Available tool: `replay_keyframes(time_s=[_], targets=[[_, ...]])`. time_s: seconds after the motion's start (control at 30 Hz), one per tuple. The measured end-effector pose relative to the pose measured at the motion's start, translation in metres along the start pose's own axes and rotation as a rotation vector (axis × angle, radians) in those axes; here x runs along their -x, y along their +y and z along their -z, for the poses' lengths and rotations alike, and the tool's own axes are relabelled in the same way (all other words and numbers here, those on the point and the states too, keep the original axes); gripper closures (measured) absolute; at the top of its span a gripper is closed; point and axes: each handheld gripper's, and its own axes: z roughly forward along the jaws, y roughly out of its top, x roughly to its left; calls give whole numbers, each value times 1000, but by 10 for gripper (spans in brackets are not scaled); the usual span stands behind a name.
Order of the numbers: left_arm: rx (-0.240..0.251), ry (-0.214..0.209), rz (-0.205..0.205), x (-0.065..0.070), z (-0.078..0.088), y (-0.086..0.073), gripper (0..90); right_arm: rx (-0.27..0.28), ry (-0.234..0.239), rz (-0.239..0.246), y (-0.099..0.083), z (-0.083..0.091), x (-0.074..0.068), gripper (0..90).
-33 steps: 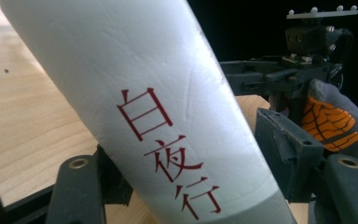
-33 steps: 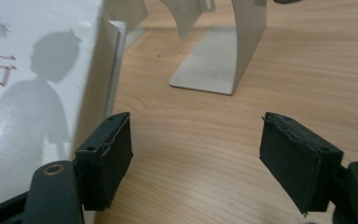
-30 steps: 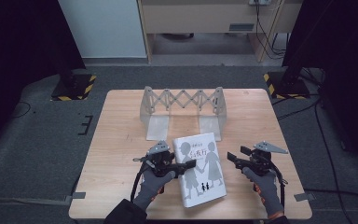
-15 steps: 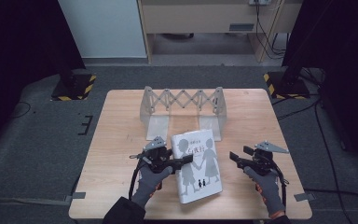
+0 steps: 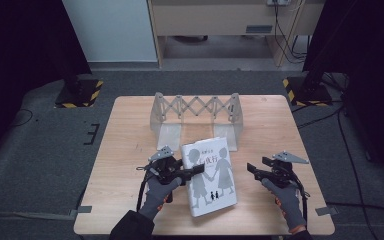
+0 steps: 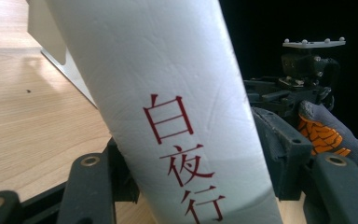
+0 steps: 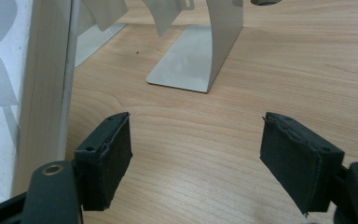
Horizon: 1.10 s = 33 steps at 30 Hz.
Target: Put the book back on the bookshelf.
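Both claws sit at the near edge of the light wooden table [image 5: 130, 145]. Left claw [image 5: 192, 170] has just been closing, and its two black jaws now press on the spine of the thick white book with red letters and grey figures of two children [image 5: 211, 175], so it has hold of the book. Seen from the left claw's own camera, the white spine [image 6: 177, 112] stands up between the jaws, tilted. Right claw [image 5: 252, 169] waits just beside the book's other edge, its jaws wide apart and holding nothing, with bare wood between its pads [image 7: 112, 156]. So the left hand is the one at the book. From above, the book's long side runs from near to far, pointing at the grey metal folding book rack [image 5: 196, 117] farther back, which has nothing in it yet.
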Motion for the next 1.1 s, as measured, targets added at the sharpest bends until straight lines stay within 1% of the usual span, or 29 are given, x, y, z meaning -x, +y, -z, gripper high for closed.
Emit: replay_keyframes(time_s=[0.07, 0.1, 0.13, 0.17, 0.2, 0.23, 0.27, 0.33, 0.37, 0.4, 0.43, 0.47, 0.5, 0.57, 0.63, 0.67, 0.7, 0.73, 0.8, 0.83, 0.87, 0.9, 0.93, 1.07, 1.1], targets=[[-3, -3, -2, 1, -1, 0, 400, 0, 1, -2, 0, 0, -1, 249], [-5, -6, -26, 4, -2, 1, 403, -3, 4, 2, 0, -1, -1, 248], [-5, -6, -26, 4, -2, 1, 405, -3, 4, 2, 0, -1, -1, 248], [-7, -3, -39, 6, -2, 2, 405, -4, 7, 1, 0, -1, -1, 246], [-9, 1, -68, 10, -3, 4, 407, -1, 7, -4, 0, -1, -1, 247], [-9, 1, -68, 10, -3, 4, 407, -1, 7, -4, 0, -1, -1, 247], [-11, 5, -86, 14, -5, 7, 409, 0, 9, -6, 0, 1, -1, 250], [-10, 5, -85, 16, -6, 9, 423, 9, 5, -3, 1, 2, 0, 252], [0, 6, -79, 17, -7, 10, 423, 9, 5, -3, 1, 2, 0, 252], [5, 8, -86, 17, -7, 12, 432, 11, 3, -2, 1, 2, 0, 253], [18, 33, -102, 19, -7, 15, 439, 15, 1, -6, 1, 3, 1, 260], [18, 33, -102, 19, -7, 15, 439, 15, 1, -6, 1, 3, 1, 260], [20, 43, -113, 19, -6, 17, 439, 15, 2, -7, 1, 3, 2, 264], [28, 50, -115, 18, -4, 20, 446, 18, 0, -4, 1, 3, 2, 268], [26, 30, -105, 16, -2, 19, 448, 19, 2, -7, 1, 4, 3, 271], [22, 16, -108, 15, 1, 18, 448, 19, 2, -8, 1, 4, 2, 271], [19, -7, -104, 15, 4, 15, 447, 18, 1, -3, 1, 3, 2, 273], [18, -15, -99, 15, 4, 14, 445, 15, 3, -4, 1, 2, 2, 272], [14, -17, -95, 15, 4, 13, 439, 11, 4, 0, 1, 2, 1, 273], [9, -6, -92, 15, 1, 12, 408, 11, 4, 3, 1, 1, 0, 273], [9, -6, -92, 15, 1, 12, 391, 13, 6, 1, 1, 1, 0, 274], [5, -7, -86, 15, -1, 12, 377, 13, 8, 2, 1, 2, 0, 275], [11, -20, -75, 13, -4, 11, 372, 13, 9, 1, 1, 2, 0, 276], [11, -21, -77, 14, -4, 12, 412, 12, 10, -4, 1, 2, 1, 277], [9, -30, -78, 13, -3, 12, 412, 11, 10, -6, 1, 2, 1, 277]])
